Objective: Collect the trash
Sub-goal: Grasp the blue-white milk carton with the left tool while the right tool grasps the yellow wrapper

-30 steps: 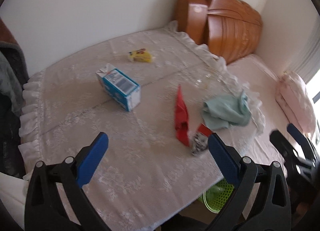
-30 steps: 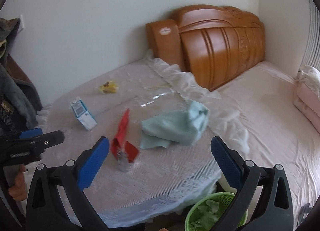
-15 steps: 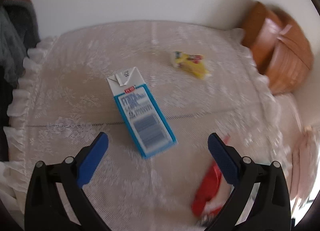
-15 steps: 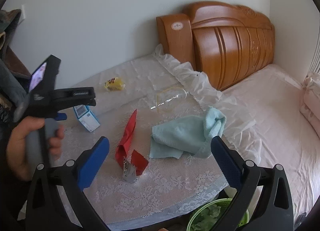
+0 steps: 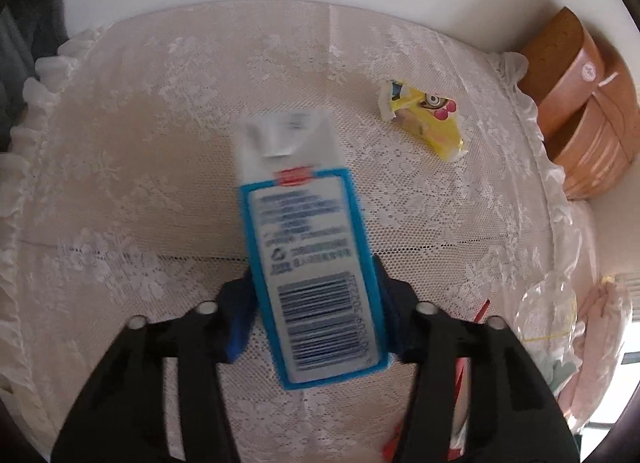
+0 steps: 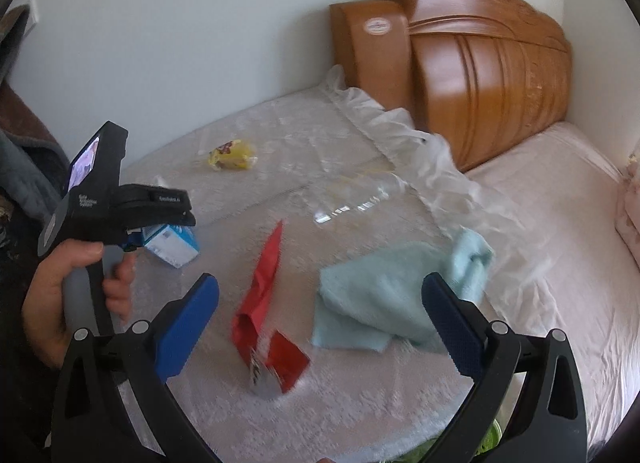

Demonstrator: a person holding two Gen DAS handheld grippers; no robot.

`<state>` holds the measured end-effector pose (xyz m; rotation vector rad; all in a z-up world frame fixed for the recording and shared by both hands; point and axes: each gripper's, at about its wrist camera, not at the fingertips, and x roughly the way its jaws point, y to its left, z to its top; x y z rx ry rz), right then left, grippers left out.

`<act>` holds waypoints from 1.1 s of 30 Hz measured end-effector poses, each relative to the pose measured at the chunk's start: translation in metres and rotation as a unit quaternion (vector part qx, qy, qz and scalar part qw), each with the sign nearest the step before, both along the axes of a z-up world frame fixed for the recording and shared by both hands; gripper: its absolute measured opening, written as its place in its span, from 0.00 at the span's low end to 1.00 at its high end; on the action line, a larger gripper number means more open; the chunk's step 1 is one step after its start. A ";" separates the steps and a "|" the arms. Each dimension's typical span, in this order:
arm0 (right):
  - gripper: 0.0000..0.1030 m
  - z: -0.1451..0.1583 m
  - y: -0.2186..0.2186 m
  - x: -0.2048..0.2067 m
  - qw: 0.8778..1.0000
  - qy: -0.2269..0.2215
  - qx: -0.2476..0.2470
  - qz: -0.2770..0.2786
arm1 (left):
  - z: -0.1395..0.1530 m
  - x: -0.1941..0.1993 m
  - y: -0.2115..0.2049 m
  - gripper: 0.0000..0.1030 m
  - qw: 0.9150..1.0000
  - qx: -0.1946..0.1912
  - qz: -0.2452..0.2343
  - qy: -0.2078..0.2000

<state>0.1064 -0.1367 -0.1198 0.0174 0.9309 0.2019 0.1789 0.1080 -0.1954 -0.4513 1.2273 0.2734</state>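
A blue and white milk carton (image 5: 308,239) lies on the lace-covered round table (image 5: 120,143). My left gripper (image 5: 314,303) is shut on the carton's near end, one blue pad on each side; the carton also shows in the right wrist view (image 6: 172,241), under the left gripper (image 6: 132,211). A yellow snack wrapper (image 5: 424,119) lies farther back on the table; it shows in the right wrist view too (image 6: 232,155). A red wrapper (image 6: 266,303) lies in front of my right gripper (image 6: 320,323), which is open and empty above the table's near edge.
A light blue cloth (image 6: 400,295) lies right of the red wrapper. A clear plastic bag (image 6: 352,191) lies behind it. A green basket (image 6: 492,439) peeks out below the table edge. A wooden headboard (image 6: 460,63) and a bed (image 6: 560,223) stand to the right.
My left gripper moved forward over the table onto the milk carton and shut on it. My right gripper drifted slightly closer to the red wrapper and stayed open.
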 end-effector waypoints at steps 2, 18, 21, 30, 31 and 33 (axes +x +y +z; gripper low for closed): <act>0.98 -0.001 0.015 0.019 1.000 -0.002 -0.013 0.023 | 0.001 -0.001 0.006 0.44 1.000 -0.008 -0.009 -0.003; 0.98 -0.059 0.162 0.198 0.996 0.035 -0.067 0.057 | 0.018 -0.020 0.062 0.41 0.997 -0.010 -0.063 -0.044; 0.98 -0.080 0.177 0.217 0.995 0.057 -0.073 0.033 | 0.016 -0.023 0.072 0.41 0.997 -0.015 -0.066 -0.046; 0.67 -0.108 0.185 0.235 0.992 0.085 -0.095 0.011 | 0.013 -0.025 0.077 0.41 0.996 -0.008 -0.073 -0.050; 0.63 -0.106 0.185 0.235 0.992 0.081 -0.093 0.014 | 0.014 -0.026 0.076 0.41 0.996 -0.008 -0.075 -0.051; 0.50 -0.103 0.185 0.233 0.993 0.077 -0.093 0.019 | 0.016 -0.028 0.074 0.41 0.995 -0.004 -0.079 -0.053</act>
